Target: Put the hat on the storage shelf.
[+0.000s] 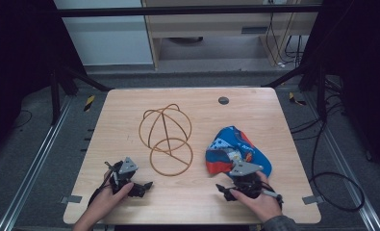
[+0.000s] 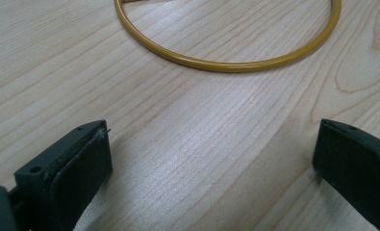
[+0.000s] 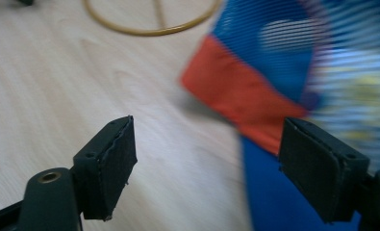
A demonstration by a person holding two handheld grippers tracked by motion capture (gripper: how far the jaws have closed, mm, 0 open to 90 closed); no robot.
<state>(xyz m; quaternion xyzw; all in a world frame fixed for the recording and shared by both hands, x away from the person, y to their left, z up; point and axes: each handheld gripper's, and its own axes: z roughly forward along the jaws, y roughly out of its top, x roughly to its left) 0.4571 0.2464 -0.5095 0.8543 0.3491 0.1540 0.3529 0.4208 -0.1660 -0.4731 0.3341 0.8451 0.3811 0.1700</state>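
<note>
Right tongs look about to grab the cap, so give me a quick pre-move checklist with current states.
1. Right tongs open: ok, jaws stand wide apart.
2. Cap ahead of the right tongs: ok, red and blue fabric lies by the right jaw.
3. Cap not yet gripped: ok, nothing between the jaws.
4. Left tongs open and empty: ok.
5. Wire cap frame standing free on the table: ok, untouched by either tongs.
6. Which cap edge will be pinched: cannot tell, image blurred.

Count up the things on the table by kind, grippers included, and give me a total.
Wire frames: 1, the yellow wire frame
Caps: 1, the blue and red cap
Grippers: 2, the left gripper and the right gripper, both open
Total: 4
</note>
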